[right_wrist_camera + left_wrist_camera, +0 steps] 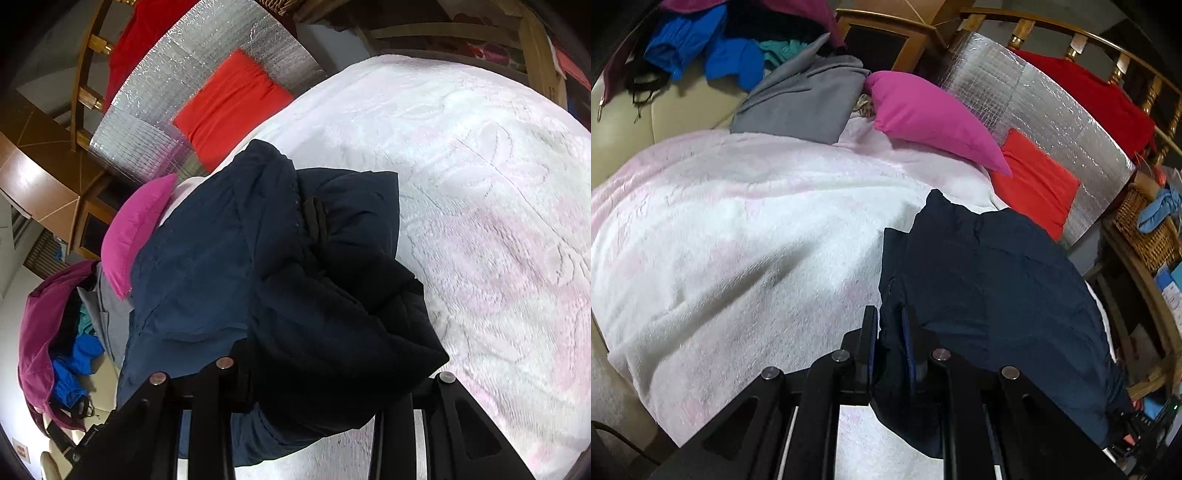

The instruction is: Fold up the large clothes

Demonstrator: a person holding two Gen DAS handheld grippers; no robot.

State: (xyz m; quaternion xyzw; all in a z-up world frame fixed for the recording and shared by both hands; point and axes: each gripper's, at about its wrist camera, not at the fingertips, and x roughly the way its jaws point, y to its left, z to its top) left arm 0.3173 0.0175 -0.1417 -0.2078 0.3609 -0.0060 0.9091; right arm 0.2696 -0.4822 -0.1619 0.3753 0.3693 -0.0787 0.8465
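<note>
While the navy jacket (997,280) lies bunched on the white and pink blanket (738,229), the left gripper (890,332) is clenched on a fold of its near left edge, the cloth pinched between the two dark fingers. In the right wrist view the right gripper (325,384) is mostly buried under a thick dark bundle of the same jacket (295,277); its fingers seem to grasp that bundle, though the tips are hidden. Beyond the jacket, a pink pillow (931,118) and an orange-red cushion (1034,181) lean on a silver foil sheet (1052,110). Far left, a grey garment (809,99) and blue clothes (713,51) are heaped.
</note>
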